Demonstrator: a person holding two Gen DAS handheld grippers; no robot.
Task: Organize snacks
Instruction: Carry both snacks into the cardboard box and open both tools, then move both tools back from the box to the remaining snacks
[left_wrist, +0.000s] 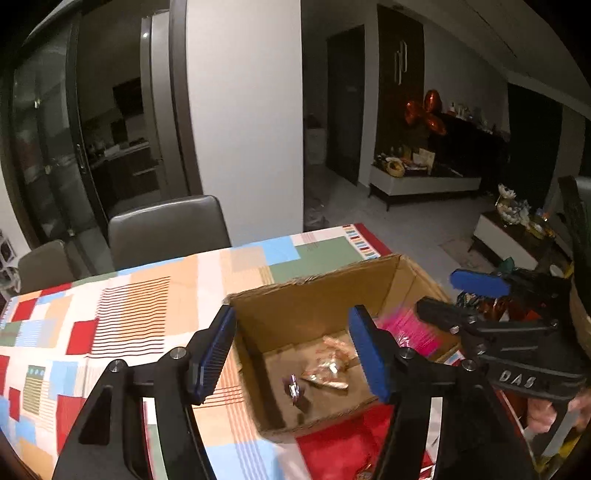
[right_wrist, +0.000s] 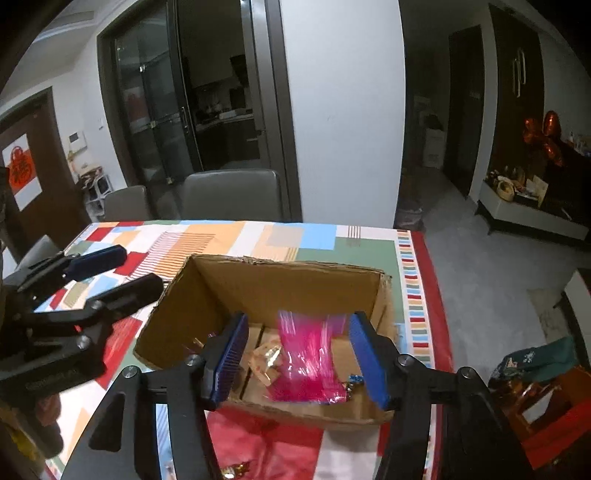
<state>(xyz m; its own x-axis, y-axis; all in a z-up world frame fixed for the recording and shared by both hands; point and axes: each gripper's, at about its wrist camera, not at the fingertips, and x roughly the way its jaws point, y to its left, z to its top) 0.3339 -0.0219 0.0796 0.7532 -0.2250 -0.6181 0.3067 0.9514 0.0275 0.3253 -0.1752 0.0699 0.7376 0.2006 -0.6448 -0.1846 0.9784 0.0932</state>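
An open cardboard box (left_wrist: 314, 295) (right_wrist: 280, 280) stands on the patchwork tablecloth. Inside lie a gold snack packet (left_wrist: 328, 373) (right_wrist: 267, 356) and a small purple wrapped candy (left_wrist: 293, 387). A pink striped packet (right_wrist: 306, 354) (left_wrist: 410, 325), blurred, is in the air between the right fingers, dropping into the box. My left gripper (left_wrist: 295, 354) is open and empty over the box's left wall. My right gripper (right_wrist: 299, 362) is open over the box's near side; it also shows in the left wrist view (left_wrist: 448, 295).
The tablecloth (left_wrist: 129, 314) (right_wrist: 332, 240) covers the table. Two grey chairs (right_wrist: 229, 199) stand at the far side. More wrapped snacks (right_wrist: 236, 470) lie near the front edge. A red stool with a green cloth (right_wrist: 535, 362) stands to the right.
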